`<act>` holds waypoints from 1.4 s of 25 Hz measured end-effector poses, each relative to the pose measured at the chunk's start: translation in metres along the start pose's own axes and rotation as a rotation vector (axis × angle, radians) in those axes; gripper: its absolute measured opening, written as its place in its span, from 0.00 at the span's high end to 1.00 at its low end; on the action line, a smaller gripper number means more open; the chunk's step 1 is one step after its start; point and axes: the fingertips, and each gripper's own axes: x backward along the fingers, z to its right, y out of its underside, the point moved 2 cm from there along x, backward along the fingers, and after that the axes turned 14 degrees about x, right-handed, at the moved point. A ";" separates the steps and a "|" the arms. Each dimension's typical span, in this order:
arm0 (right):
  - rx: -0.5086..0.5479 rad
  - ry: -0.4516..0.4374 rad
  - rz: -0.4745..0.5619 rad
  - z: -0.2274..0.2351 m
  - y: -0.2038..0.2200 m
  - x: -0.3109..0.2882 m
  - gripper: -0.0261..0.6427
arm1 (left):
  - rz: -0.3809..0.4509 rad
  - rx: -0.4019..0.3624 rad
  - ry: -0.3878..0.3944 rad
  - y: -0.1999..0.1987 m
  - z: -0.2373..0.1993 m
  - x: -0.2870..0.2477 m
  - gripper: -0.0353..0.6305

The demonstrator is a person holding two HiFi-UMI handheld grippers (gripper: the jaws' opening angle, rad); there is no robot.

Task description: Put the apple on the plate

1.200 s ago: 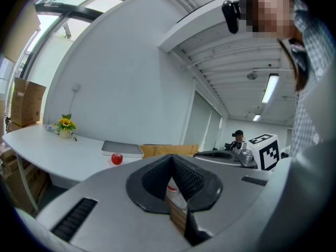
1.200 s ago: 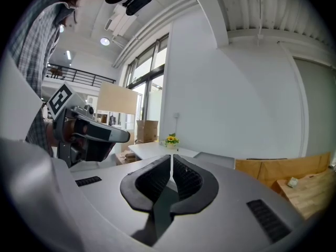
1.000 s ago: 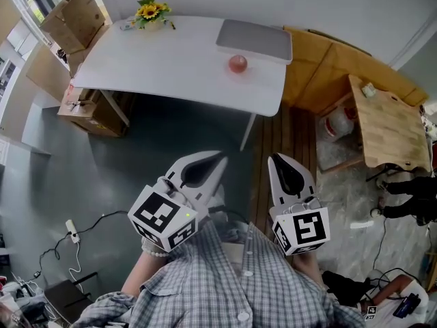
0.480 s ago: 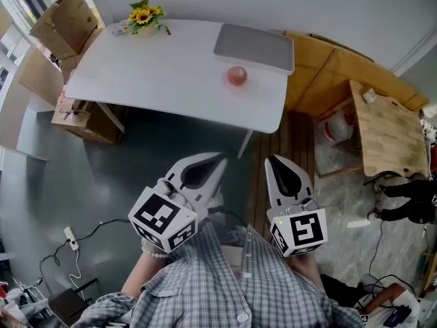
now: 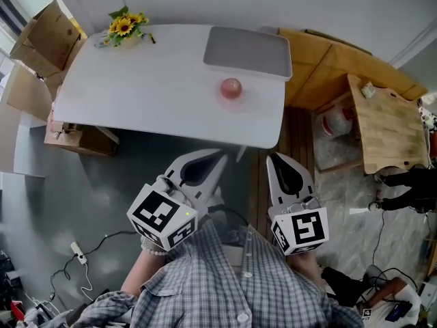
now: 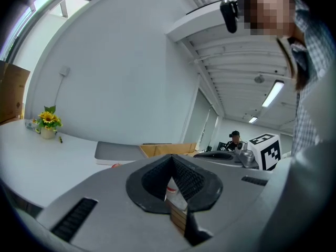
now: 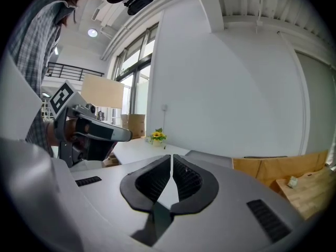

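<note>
A red apple point(image 5: 231, 87) rests on the white table point(image 5: 150, 80), just in front of a flat grey rectangular plate point(image 5: 247, 50) near the table's far right corner. Both grippers are held close to the person's body, well short of the table. My left gripper point(image 5: 218, 158) is shut with nothing in it; its jaws point(image 6: 172, 160) meet at the tip. My right gripper point(image 5: 274, 158) is shut and empty too, jaws point(image 7: 171, 159) pressed together. From the left gripper view the plate point(image 6: 118, 152) shows, and only a red sliver of the apple point(image 6: 115, 165).
A pot of sunflowers point(image 5: 121, 26) stands at the table's far left corner. Cardboard boxes point(image 5: 37, 43) lie left of the table. A wooden table point(image 5: 386, 125) and wooden boards point(image 5: 321, 60) are to the right. Cables point(image 5: 75, 255) run over the grey floor.
The table, apple and plate have slid lower and leftward in the head view, so they are nearer. Both grippers keep their pose at the body, still shut.
</note>
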 end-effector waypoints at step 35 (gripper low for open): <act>0.003 0.003 -0.144 0.049 0.020 -0.140 0.92 | -0.003 0.145 -0.087 -0.039 -0.139 -0.050 0.93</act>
